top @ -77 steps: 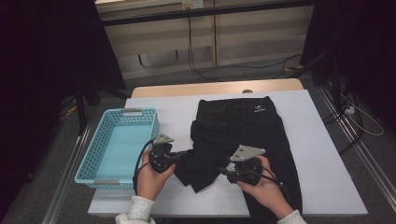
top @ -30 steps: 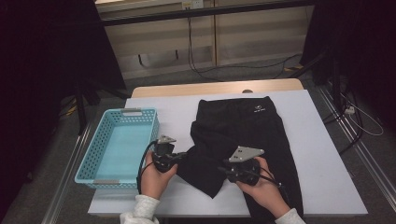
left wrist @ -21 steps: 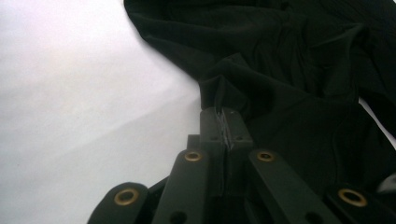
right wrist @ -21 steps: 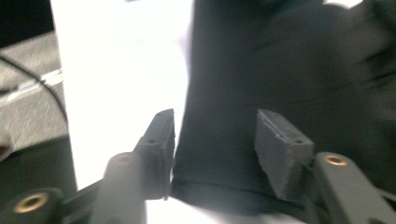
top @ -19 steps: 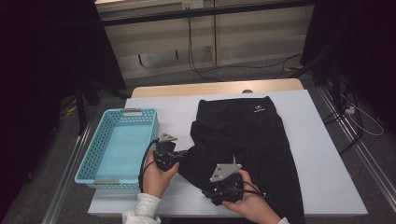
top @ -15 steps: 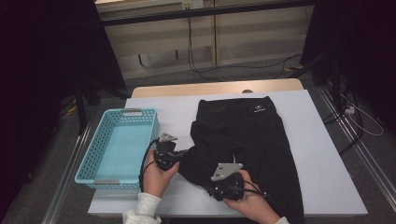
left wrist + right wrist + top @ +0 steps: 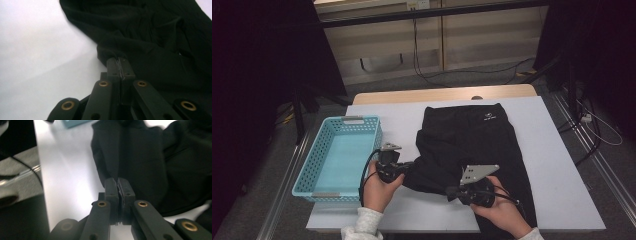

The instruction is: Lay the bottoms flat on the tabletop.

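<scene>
Fingers of left gripper (image 7: 119, 65) pinch hem of black garment (image 7: 482, 150); right gripper (image 7: 119, 185) pinches nearer edge. Garment lies lengthwise on table (image 7: 557, 165), stretching away beyond both, basket (image 7: 343, 155) left.

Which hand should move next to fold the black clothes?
Probably the right gripper. It pinches the near edge of the black garment, with flat cloth beyond to fold onto. The left gripper clamps the side fold by the blue basket, so it can anchor.
</scene>
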`<action>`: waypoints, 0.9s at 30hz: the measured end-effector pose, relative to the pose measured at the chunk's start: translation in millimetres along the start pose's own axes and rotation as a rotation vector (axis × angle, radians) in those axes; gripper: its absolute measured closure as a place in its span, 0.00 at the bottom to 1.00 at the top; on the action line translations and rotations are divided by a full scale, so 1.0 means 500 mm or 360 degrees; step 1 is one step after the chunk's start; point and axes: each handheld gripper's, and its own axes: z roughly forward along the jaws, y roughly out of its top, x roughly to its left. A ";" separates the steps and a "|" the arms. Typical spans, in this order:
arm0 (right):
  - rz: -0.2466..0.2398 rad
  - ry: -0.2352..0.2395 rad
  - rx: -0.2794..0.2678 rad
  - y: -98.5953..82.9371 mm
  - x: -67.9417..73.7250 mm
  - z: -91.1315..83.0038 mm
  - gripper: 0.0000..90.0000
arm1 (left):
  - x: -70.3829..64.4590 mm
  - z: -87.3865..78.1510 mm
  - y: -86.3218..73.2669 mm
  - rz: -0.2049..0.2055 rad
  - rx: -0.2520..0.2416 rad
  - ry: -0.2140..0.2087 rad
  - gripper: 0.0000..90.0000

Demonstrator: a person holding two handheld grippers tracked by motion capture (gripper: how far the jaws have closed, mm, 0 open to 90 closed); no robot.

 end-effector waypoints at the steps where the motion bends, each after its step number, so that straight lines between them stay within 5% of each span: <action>1: -0.0019 0.0009 0.0023 -0.004 0.005 0.004 0.97 | -0.003 -0.001 -0.005 -0.0002 0.0015 0.0005 0.99; 7: -0.0052 0.0038 0.0077 -0.012 0.023 0.011 0.94 | -0.005 -0.007 -0.035 -0.0009 0.0117 0.0028 0.98; 12: -0.0035 -0.0004 0.0012 -0.002 0.027 0.017 0.74 | -0.001 -0.014 -0.035 -0.0021 0.0080 0.0037 0.93; 14: -0.0056 -0.0043 0.0004 0.005 0.035 0.027 0.59 | 0.000 -0.018 -0.030 -0.0026 0.0020 0.0057 0.82; 19: -0.0103 -0.0071 0.0037 0.015 0.049 0.071 0.50 | 0.003 -0.008 -0.016 0.0046 -0.0054 0.0054 0.51; 23: -0.0118 -0.0058 0.0067 0.021 0.055 0.105 0.46 | 0.003 0.004 -0.009 0.0068 -0.0063 0.0082 0.41; 27: -0.0153 -0.0054 0.0092 0.025 0.067 0.125 0.43 | 0.006 0.006 -0.001 0.0186 -0.0101 0.0147 0.32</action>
